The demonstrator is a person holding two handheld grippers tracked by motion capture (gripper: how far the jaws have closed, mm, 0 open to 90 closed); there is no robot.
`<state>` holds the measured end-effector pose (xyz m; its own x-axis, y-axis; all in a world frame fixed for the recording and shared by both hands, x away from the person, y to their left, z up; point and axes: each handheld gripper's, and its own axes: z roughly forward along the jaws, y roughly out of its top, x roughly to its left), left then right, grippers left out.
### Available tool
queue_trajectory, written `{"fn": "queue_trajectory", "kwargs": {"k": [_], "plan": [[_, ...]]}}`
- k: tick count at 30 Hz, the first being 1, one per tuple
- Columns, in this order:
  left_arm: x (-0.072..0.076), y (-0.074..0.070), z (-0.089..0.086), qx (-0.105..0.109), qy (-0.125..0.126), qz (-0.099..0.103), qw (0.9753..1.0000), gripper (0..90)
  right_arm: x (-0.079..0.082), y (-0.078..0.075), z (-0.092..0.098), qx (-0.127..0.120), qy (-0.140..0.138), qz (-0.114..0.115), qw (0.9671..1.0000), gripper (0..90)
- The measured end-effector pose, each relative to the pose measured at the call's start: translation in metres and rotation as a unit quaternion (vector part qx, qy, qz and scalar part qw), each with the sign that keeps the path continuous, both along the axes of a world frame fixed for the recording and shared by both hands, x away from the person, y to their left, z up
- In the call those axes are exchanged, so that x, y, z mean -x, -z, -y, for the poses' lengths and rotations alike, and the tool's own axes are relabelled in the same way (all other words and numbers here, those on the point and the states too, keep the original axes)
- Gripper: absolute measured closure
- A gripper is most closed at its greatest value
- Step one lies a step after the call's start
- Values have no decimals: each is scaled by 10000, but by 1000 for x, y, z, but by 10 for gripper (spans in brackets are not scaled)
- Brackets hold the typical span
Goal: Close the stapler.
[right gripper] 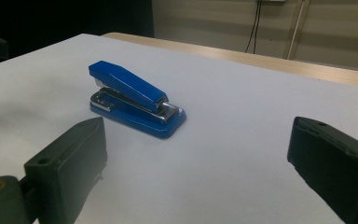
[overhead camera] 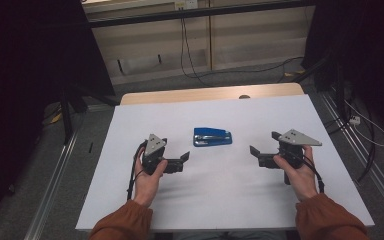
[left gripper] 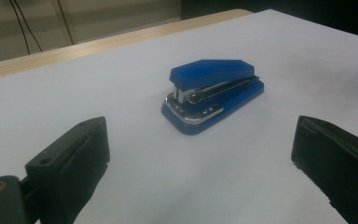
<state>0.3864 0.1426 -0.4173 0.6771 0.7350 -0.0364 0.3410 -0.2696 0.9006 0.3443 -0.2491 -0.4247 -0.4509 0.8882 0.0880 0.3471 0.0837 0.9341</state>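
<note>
A small blue plastic stapler with metal parts (overhead camera: 212,136) lies near the middle of the white desk (overhead camera: 220,200), between the left gripper (overhead camera: 184,159) and right gripper (overhead camera: 254,152), apart from both. Both stand wide, holding nothing. Grey floor and cables lie beyond the desk's far edge.
</note>
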Motion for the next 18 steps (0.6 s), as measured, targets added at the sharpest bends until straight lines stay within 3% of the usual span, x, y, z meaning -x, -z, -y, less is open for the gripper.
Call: {"fn": "queue_trajectory", "kwargs": {"k": [5,8,14,18], "plan": [[8,-2,-10,82,-101,29,9999,44,7,1,4,-37,68,-44,10000,35],[13,-2,-15,-20,-228,168,9996,44,12,0,7,-49,82,18,10000,36],[24,-4,-27,173,-268,51,9995,40,20,0,14,-3,148,74,9999,36],[30,-8,-36,159,-375,88,9991,40,26,2,20,-29,259,127,9996,35]]}}
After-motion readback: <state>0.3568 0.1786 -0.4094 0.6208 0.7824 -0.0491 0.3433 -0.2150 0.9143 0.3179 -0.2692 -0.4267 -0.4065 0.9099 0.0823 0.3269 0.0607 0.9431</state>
